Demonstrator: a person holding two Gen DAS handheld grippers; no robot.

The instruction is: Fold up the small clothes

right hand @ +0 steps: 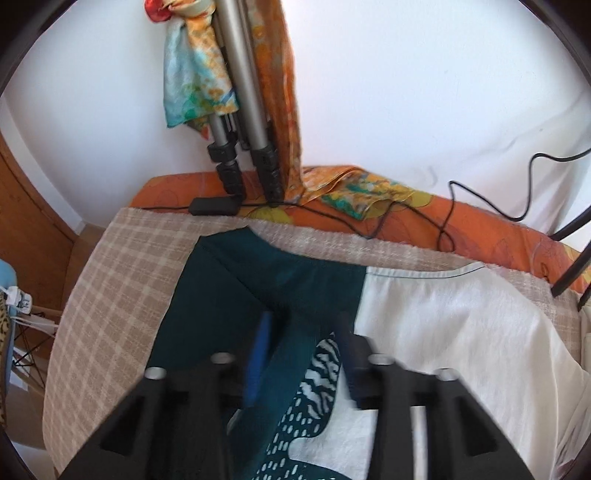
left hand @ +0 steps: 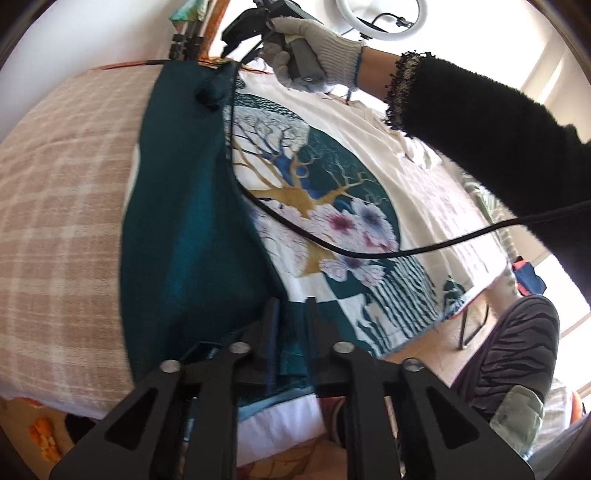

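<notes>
A white T-shirt with a teal round tree-and-flower print lies flat on a checked beige cloth. Its teal sleeve side is folded over along the left. My left gripper is shut on the teal hem at the shirt's near edge. My right gripper hovers open over the teal part near the far edge; its fingers stand apart with nothing clamped between them. In the left wrist view the right gripper's handle is held by a gloved hand at the shirt's far end.
A black cable crosses the shirt. Tripod legs and a colourful scarf stand against the white wall behind an orange sheet. A black adapter and cables lie there. A ring light is behind.
</notes>
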